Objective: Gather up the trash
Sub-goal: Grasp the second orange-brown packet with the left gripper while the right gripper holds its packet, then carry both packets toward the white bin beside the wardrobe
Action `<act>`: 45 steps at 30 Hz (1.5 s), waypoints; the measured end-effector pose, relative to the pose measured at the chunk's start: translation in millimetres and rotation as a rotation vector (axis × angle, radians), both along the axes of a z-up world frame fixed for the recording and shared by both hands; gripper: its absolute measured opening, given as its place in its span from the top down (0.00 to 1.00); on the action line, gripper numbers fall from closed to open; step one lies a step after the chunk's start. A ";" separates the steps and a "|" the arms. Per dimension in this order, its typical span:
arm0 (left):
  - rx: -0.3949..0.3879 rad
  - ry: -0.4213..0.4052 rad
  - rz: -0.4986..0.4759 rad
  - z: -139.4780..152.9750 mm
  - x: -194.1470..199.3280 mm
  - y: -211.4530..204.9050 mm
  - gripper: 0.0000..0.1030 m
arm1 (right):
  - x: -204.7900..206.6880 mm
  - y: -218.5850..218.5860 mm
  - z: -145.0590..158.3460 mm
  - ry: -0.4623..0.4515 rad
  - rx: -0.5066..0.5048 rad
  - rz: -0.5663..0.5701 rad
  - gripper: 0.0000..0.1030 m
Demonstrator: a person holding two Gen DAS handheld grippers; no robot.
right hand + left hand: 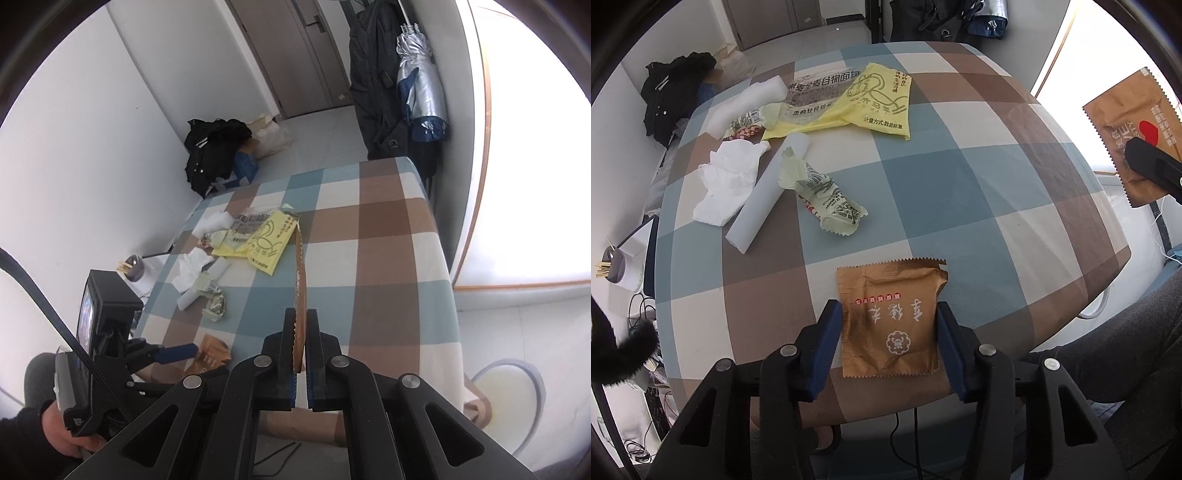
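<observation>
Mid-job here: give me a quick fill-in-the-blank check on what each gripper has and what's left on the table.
1. The right gripper is shut on a flat brown foil wrapper held ____ the table.
2. The gold-brown foil sachet lies between the ____ gripper's blue pads.
3. The sachet lies on the ____ tablecloth.
4. The crumpled white tissue lies beside a ____ foam tube.

Missing: above; left; checked; white
</observation>
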State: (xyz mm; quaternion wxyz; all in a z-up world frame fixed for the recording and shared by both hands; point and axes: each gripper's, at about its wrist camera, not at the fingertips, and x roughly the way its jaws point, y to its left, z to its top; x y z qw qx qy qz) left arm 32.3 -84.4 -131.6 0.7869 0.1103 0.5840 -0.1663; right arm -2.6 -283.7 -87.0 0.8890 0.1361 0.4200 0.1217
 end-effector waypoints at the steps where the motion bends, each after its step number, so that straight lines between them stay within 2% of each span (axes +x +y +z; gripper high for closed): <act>1: 0.000 0.000 -0.001 0.2 0.1 0.1 0.56 | -0.1 0.7 0.1 0.000 -0.003 0.002 0.97; 9: 0.000 0.011 0.005 2.0 1.6 0.3 0.57 | 1.1 3.7 -2.2 0.005 -0.015 0.000 0.97; 24: -0.058 0.015 0.048 10.5 7.7 13.9 0.58 | 5.4 11.5 -7.5 0.026 -0.028 0.013 0.97; 39: -0.178 -0.131 0.080 49.7 10.6 27.8 0.58 | 9.4 16.5 -10.0 0.039 -0.029 0.020 0.97; 45: -0.209 -0.173 0.091 69.1 18.7 33.7 0.58 | -0.6 17.6 3.8 0.015 -0.011 0.033 0.97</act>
